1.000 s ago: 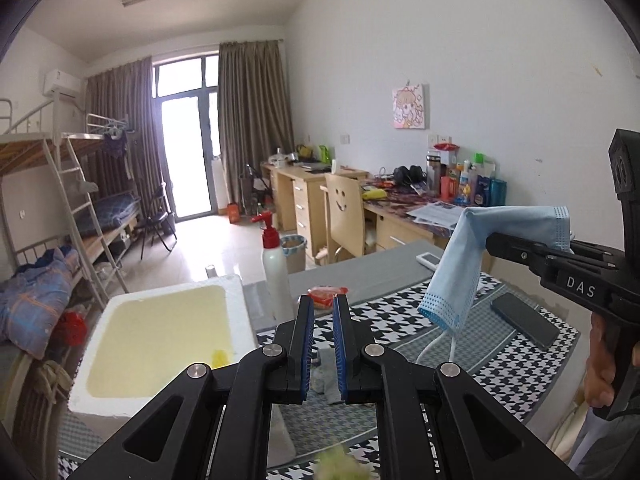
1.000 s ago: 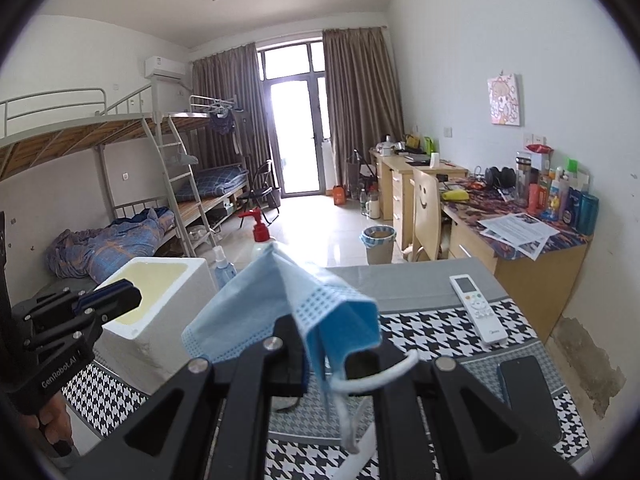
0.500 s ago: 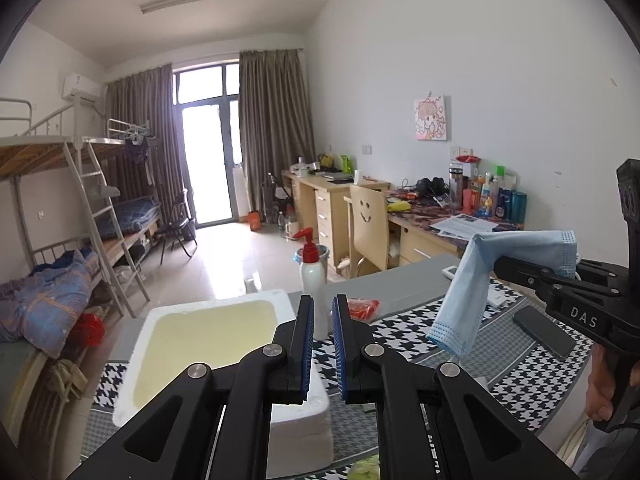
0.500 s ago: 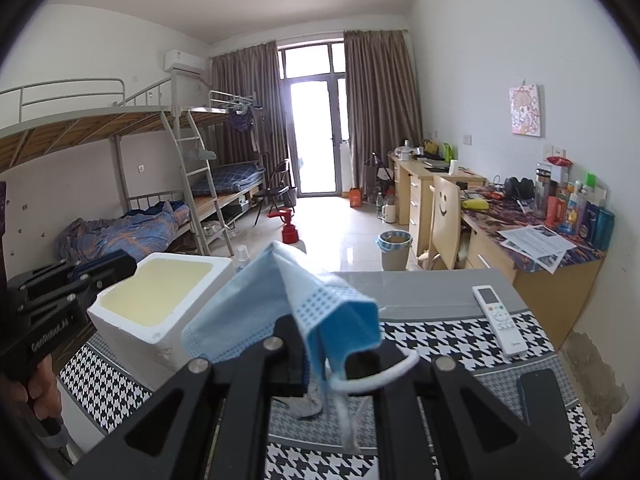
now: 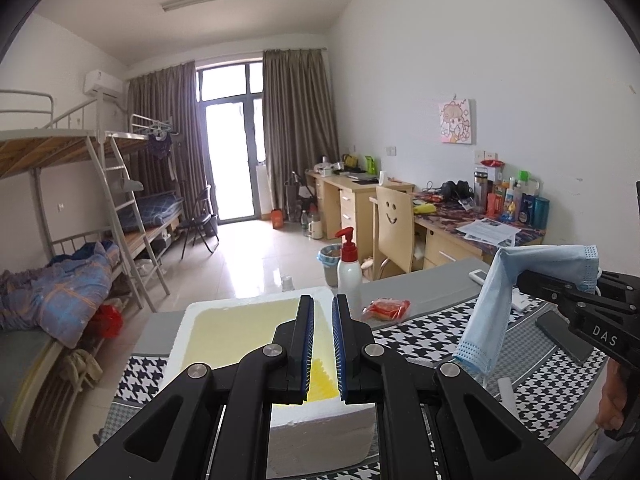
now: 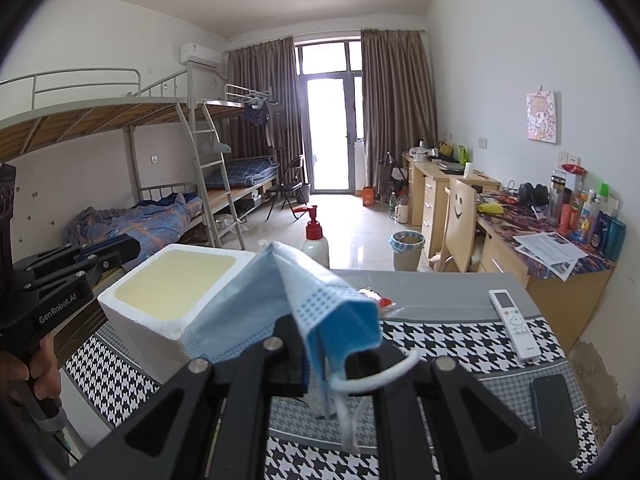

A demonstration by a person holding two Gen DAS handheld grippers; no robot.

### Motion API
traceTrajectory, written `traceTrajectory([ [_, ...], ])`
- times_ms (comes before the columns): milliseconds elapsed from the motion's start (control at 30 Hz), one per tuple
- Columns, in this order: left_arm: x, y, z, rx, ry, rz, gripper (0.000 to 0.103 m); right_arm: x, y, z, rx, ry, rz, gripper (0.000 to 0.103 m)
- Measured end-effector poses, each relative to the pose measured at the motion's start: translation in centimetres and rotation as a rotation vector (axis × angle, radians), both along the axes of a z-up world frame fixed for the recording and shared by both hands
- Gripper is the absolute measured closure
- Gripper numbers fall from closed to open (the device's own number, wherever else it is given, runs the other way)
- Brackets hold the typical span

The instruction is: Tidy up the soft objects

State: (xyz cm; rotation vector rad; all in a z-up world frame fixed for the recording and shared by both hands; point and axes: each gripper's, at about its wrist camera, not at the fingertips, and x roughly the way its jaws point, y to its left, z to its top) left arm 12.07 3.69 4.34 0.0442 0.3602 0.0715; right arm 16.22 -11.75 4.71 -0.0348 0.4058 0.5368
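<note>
We are holding one light blue pleated face mask (image 6: 304, 304) in the right tool (image 6: 326, 360), whose jaws are clamped on it; the mask is hanging above the counter (image 6: 440, 344), just beside the white foam box, and its white ear loop (image 6: 376, 378) is curling out below. From the left wrist view the same mask (image 5: 496, 308) is drooping from the right tool (image 5: 532, 280), whose side is reading "DAS"; the rest of that word is cut off by the frame edge.

The left tool (image 5: 323, 344) is closed on nothing, its blue-padded fingers (image 5: 306, 344) standing close together over the one white foam box with a yellowish inside (image 5: 240, 328). Something yellow (image 5: 320, 378) is lying in the box, mostly hidden behind the fingers, so we cannot tell what it is. In the right wrist view the left tool's body (image 6: 56, 284) is reading "GenRobot.AI", with a hand (image 6: 36, 368) wrapping its grip.

Around the box we are counting one white pump bottle with a red head (image 5: 349, 268), one red packet (image 5: 386, 307), one white remote control (image 6: 514, 322) and one dark phone (image 6: 554, 412) on the black-and-white houndstooth cloth. The remote's small print is too fine to read.
</note>
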Motion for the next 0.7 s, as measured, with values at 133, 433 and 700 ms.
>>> traceTrajectory([
  [133,-0.2,0.0,-0.1,-0.008,-0.001,-0.008,0.093,-0.1,0.2,0.1,-0.002,-0.005,0.004,0.092],
  [433,-1.7,-1.1,-1.0,-0.025,0.019,-0.054,0.093,0.2,0.6,0.7,-0.001,-0.01,0.005,0.092],
  [700,-3.0,-2.4,-3.6,-0.04,0.091,-0.059,0.092,0.3,1.3,1.3,-0.008,-0.022,0.036,0.092],
])
